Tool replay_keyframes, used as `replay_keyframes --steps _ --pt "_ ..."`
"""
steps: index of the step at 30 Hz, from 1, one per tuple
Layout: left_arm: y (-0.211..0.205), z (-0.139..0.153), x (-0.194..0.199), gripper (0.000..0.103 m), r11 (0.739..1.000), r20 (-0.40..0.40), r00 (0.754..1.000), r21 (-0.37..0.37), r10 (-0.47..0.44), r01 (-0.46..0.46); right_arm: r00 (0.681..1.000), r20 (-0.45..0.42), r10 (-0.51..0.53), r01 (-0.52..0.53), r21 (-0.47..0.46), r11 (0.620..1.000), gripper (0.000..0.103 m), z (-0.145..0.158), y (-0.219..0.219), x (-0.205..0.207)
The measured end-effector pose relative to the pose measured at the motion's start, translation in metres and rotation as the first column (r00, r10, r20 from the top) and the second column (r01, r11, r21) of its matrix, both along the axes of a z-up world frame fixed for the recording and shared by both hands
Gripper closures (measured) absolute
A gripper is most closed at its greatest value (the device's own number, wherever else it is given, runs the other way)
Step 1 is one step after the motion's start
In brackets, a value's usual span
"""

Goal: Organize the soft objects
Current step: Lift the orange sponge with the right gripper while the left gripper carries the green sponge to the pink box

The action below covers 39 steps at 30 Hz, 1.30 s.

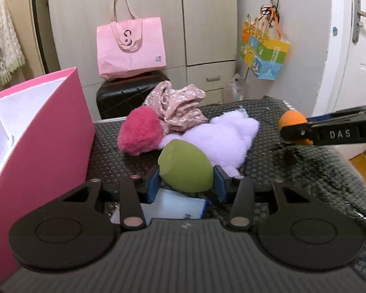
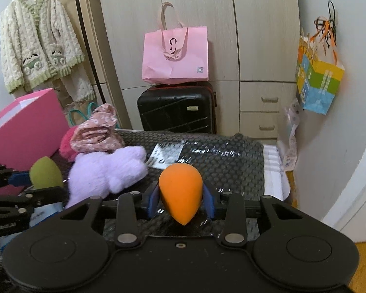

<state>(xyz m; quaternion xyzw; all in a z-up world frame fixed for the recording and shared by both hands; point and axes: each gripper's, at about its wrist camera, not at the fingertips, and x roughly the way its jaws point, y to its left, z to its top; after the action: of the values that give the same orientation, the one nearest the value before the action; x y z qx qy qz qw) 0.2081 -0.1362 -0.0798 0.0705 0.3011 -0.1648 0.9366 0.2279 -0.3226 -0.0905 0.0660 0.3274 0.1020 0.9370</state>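
Observation:
My left gripper (image 1: 186, 183) is shut on a green egg-shaped sponge (image 1: 184, 167), held just above the black mat (image 1: 109, 156). My right gripper (image 2: 180, 195) is shut on an orange egg-shaped sponge (image 2: 180, 190); it also shows at the right of the left wrist view (image 1: 292, 119). A lilac plush toy (image 1: 222, 136), a magenta fluffy ball (image 1: 140, 130) and a pink floral cloth (image 1: 178, 105) lie together on the mat behind the green sponge. The plush (image 2: 105, 173) and green sponge (image 2: 45, 173) show left in the right wrist view.
An open pink box (image 1: 44, 146) with a white inside stands at the left edge of the mat. A pale blue packet (image 1: 173, 206) lies under my left gripper. Behind are a black suitcase (image 2: 177, 108), a pink tote bag (image 2: 175, 56) and a wardrobe.

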Motion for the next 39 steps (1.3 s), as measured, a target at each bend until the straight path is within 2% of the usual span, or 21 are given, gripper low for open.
replay_keyframes --steps 14,20,29,36,39 --pt "0.004 0.009 -0.033 0.058 0.993 -0.086 0.990 -0.048 -0.109 0.105 0.997 -0.068 0.040 -0.037 0.048 0.998 0.061 0.010 0.021 -0.051" --pt "0.021 0.014 -0.054 0.058 0.990 -0.142 0.980 -0.057 -0.137 0.130 0.989 -0.126 0.077 -0.061 0.121 0.991 0.060 0.018 0.029 -0.074" --pt "0.047 0.024 -0.084 0.058 0.979 -0.193 0.962 -0.095 -0.195 0.179 0.985 -0.129 0.114 -0.111 0.023 0.993 0.060 0.027 0.056 -0.111" --pt "0.074 0.038 -0.098 0.058 0.971 -0.249 0.942 -0.141 -0.224 0.193 0.978 -0.133 0.161 -0.162 0.003 0.987 0.060 0.044 0.067 -0.130" --pt "0.088 0.044 -0.104 0.058 0.972 -0.260 0.942 -0.154 -0.214 0.179 0.973 -0.126 0.191 -0.195 -0.014 0.981 0.060 0.055 0.075 -0.138"
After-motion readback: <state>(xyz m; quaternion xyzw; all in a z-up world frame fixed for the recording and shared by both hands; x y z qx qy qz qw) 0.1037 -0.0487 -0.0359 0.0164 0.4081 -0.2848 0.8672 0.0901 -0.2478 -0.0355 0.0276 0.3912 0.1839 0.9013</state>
